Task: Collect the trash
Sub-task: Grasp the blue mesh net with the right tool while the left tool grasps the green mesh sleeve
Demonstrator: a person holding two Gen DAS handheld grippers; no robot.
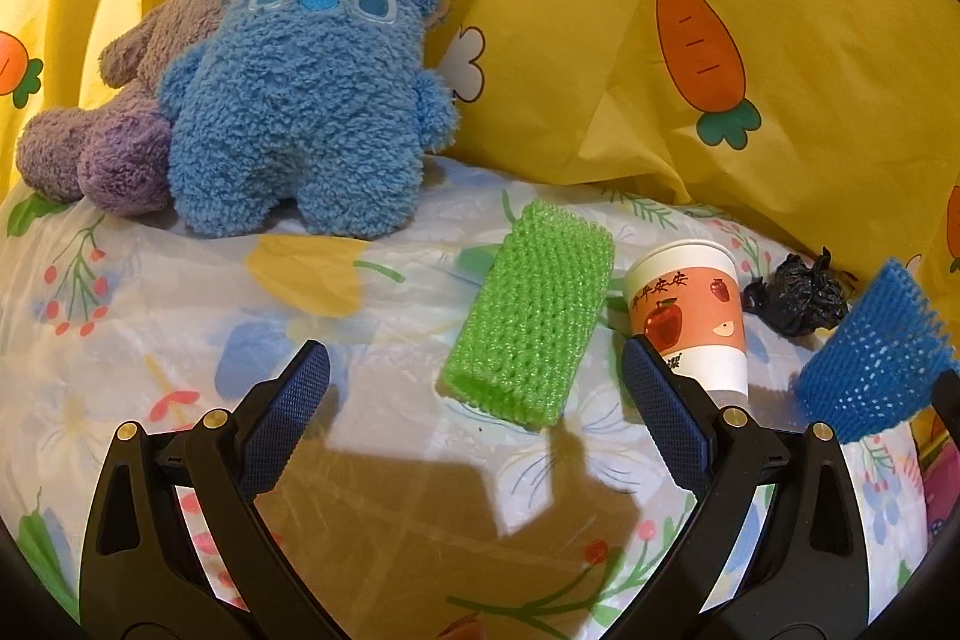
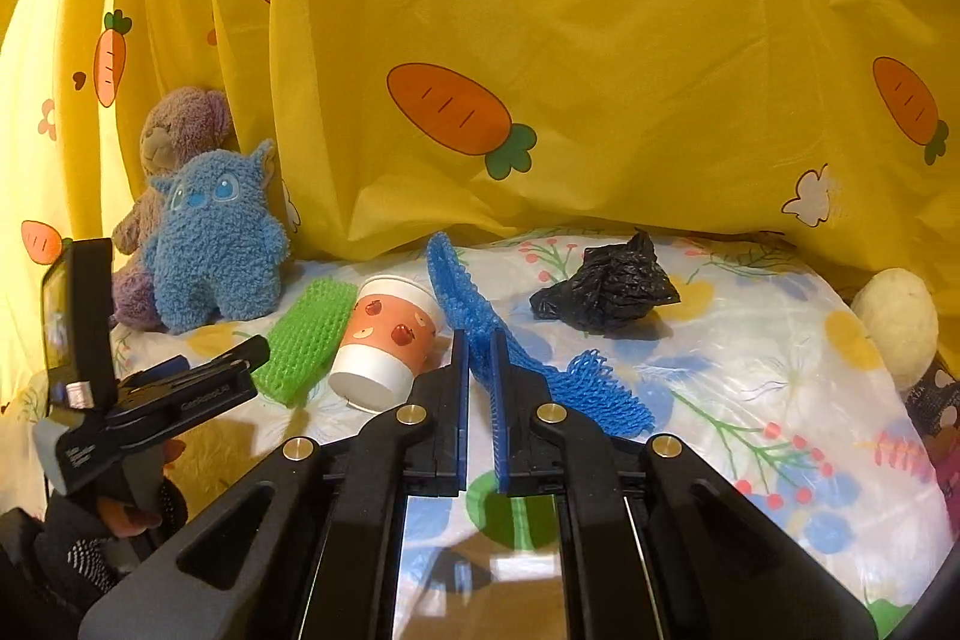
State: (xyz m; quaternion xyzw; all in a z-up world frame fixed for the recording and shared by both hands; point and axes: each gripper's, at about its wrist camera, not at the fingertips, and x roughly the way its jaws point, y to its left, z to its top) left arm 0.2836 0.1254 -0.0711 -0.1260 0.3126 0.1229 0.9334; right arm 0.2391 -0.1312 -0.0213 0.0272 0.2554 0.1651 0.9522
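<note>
Four trash items on a floral plastic-covered surface (image 2: 750,340), backed by a yellow carrot-print curtain (image 2: 600,10).

1. Blue foam net (image 2: 474,316): pinched between the closed fingers of the right gripper (image 2: 480,376), lifted off the surface; one end hangs to the right, the other rises ahead of the fingers. In the left wrist view it shows at the right edge (image 1: 870,358), with its lower part cut off.
2. Green foam net sleeve (image 1: 534,310): lying flat near the middle, just left of the cup, its open end toward the camera; interior not visible.
3. Paper cup (image 2: 387,346), apple print: seen from the right wrist it lies tipped, base toward the camera; its mouth faces away, so contents cannot be told.
4. Crumpled black plastic bag (image 2: 606,289): toward the back edge, right of the cup, apart from it.

Left gripper (image 1: 474,388): fingers spread wide, holding nothing, with the green sleeve between them.

Other: blue plush (image 1: 306,100) and purple bear (image 1: 180,58), touching, at the back left corner. Pale round object (image 2: 897,328) at the right edge, unidentifiable.
</note>
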